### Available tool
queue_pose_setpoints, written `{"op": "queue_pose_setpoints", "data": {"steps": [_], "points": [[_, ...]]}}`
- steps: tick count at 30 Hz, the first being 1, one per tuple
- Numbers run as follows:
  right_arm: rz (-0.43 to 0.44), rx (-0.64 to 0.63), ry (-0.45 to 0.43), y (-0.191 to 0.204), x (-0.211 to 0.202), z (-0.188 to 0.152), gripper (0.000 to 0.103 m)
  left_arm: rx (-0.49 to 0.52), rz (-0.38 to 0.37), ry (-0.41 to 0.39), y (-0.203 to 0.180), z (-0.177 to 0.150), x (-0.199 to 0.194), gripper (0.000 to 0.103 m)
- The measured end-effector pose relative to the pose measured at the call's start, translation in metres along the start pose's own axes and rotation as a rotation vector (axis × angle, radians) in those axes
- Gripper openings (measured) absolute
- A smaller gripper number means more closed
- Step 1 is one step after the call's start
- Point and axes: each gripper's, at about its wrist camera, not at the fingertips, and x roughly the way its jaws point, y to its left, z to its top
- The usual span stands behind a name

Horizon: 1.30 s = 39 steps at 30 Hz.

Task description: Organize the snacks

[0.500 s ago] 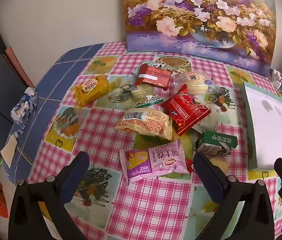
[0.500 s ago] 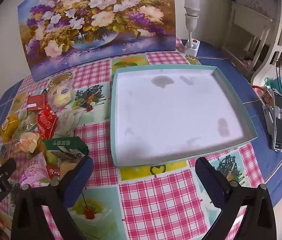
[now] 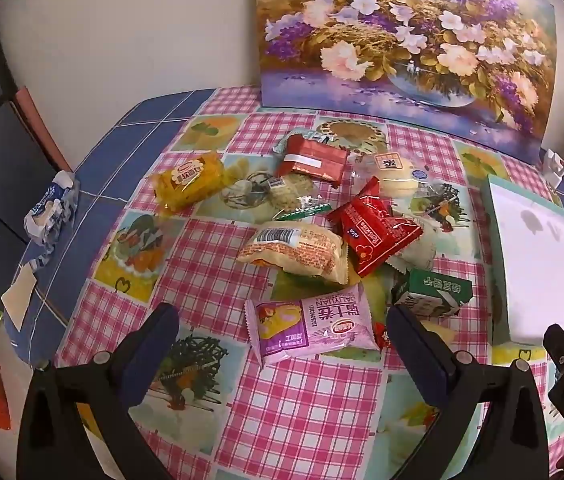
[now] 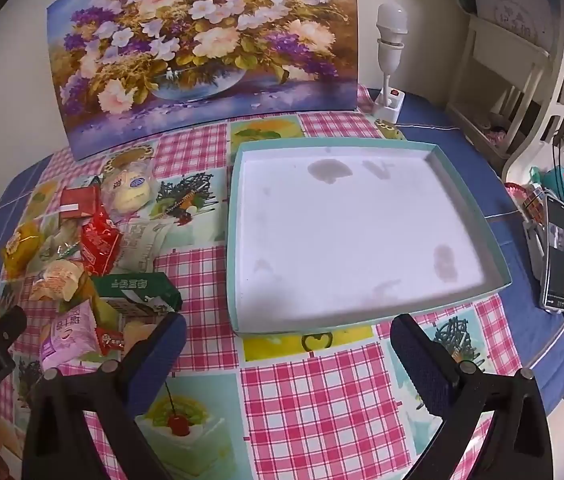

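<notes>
A heap of snacks lies on the checked tablecloth: a purple packet [image 3: 314,326] nearest, a green carton [image 3: 436,294], a beige packet [image 3: 294,250], a red packet [image 3: 374,230], a dark red box [image 3: 312,158] and a yellow packet [image 3: 188,180]. My left gripper [image 3: 282,354] hovers open just in front of the purple packet, nothing between its fingers. A shallow teal box [image 4: 432,154] with a white floor sits to the right of the heap. My right gripper [image 4: 288,356] stands open before the box's near wall, empty. The green carton [image 4: 138,290] lies just beyond its left finger.
A flower painting [image 4: 202,52] leans on the wall behind the table. A white lamp [image 4: 390,60] stands at the back right. A phone [image 4: 558,256] and clutter line the right edge; a blue-white wrapper [image 3: 48,212] lies at the left edge.
</notes>
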Motion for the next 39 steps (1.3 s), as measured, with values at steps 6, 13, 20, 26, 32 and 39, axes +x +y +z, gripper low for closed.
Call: {"op": "queue_pose_setpoints", "data": {"steps": [6,13,20,26,32,39], "points": [[0.001,0.0,-0.002,0.0005,-0.0014,0.0006,0.103,-0.003,0.003,0.003,0.0034,-0.0026,0.0006,0.103],[0.005,0.0,-0.001,-0.0001,-0.0023,0.0011,0.103,0.001,0.013,0.017,0.0025,-0.0038,0.0032,0.103],[0.004,0.001,-0.002,-0.0001,-0.0022,0.0007,0.103,0.003,0.017,0.023,0.0023,-0.0041,0.004,0.103],[0.004,0.001,-0.002,-0.0002,-0.0023,0.0006,0.103,0.001,0.016,0.025,0.0022,-0.0051,0.0046,0.103],[0.004,0.0,-0.003,-0.0002,-0.002,0.0001,0.103,0.0,0.015,0.027,0.0025,-0.0056,0.0052,0.103],[0.005,0.001,-0.003,0.0,-0.0017,-0.0003,0.103,-0.001,0.015,0.027,0.0024,-0.0055,0.0051,0.103]]}}
